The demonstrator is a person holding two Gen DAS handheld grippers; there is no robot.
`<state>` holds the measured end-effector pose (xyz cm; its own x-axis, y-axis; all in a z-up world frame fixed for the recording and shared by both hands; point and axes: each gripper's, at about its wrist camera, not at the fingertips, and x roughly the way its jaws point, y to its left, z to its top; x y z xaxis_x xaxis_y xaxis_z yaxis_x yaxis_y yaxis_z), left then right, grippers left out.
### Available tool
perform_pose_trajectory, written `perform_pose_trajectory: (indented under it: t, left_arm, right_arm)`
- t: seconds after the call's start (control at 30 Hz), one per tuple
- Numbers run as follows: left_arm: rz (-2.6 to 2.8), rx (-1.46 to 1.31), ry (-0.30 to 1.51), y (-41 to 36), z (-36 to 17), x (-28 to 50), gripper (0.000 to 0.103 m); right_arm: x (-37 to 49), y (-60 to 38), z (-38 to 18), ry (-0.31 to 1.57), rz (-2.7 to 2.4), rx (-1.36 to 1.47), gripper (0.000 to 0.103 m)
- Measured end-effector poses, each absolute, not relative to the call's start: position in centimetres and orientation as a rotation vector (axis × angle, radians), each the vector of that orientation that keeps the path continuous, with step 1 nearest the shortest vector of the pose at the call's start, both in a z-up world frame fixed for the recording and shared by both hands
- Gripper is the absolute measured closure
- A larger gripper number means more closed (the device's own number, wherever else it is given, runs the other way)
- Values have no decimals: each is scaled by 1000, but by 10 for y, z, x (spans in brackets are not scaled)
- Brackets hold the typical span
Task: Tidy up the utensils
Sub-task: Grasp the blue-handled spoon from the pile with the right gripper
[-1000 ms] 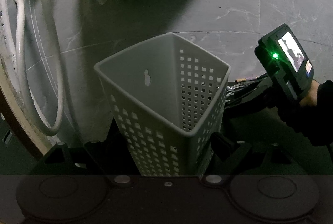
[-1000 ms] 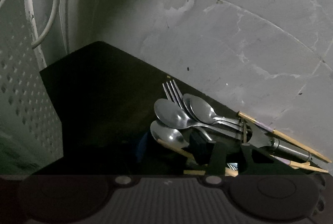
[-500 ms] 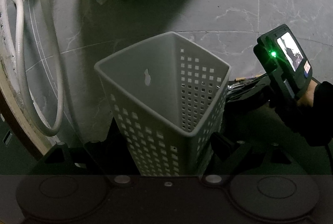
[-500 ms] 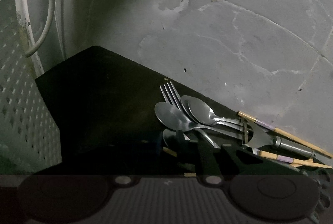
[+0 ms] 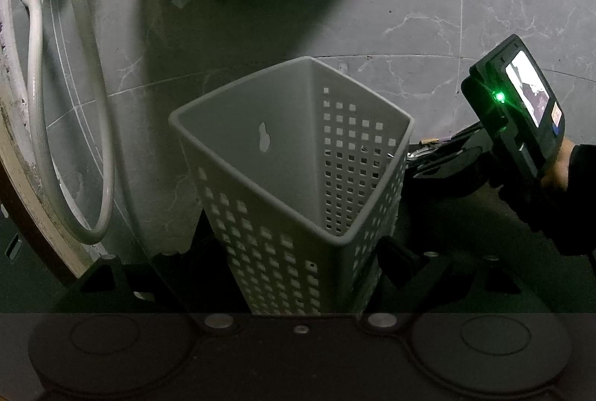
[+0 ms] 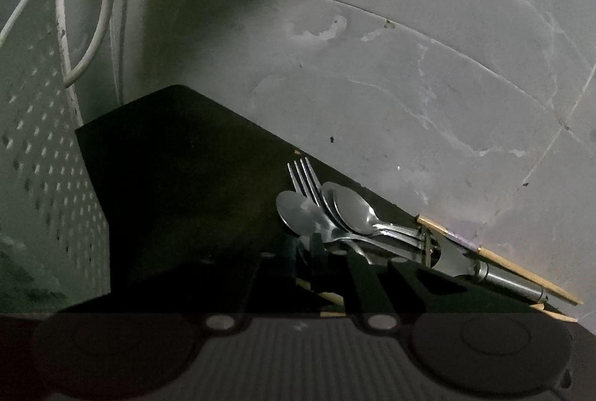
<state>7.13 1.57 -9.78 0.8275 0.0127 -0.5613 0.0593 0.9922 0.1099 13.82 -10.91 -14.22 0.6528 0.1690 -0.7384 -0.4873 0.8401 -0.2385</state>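
Steadying the white perforated plastic caddy (image 5: 298,185) upright between their arms, the left tongs (image 5: 298,270) keep its mouth ready, while the right tongs (image 6: 335,263), just closing narrow, bite into the steel spoons (image 6: 335,211) heaped at the black mat's (image 6: 178,185) floor-side edge.

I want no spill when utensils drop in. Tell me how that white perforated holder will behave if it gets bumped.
The white holder looks tall and narrows toward its base, so it probably tips easily. Thin, hole-riddled plastic walls suggest it is light and empty, likely to slide on the smooth floor. The left tongs flanking its base should help steady it.
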Motion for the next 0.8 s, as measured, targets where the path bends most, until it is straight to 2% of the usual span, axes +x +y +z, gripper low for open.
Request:
perform_pose_trajectory:
  t: [0.2,0.3,0.43,0.8]
  left_arm:
    - [-25,126,595,16,-98,72,14]
    - [-25,126,595,16,-98,72,14]
    - [-26,126,594,16,-98,72,14]
    - [-27,125,593,17,-99,72,14]
  right_arm:
    - [138,-104,-151,799,354,-492,94]
    - [137,-105,-152,799,327,-476,88]
    - [134,-112,-149,805,318,-424,59]
    - [146,-139,-146,849,349,-302,44]
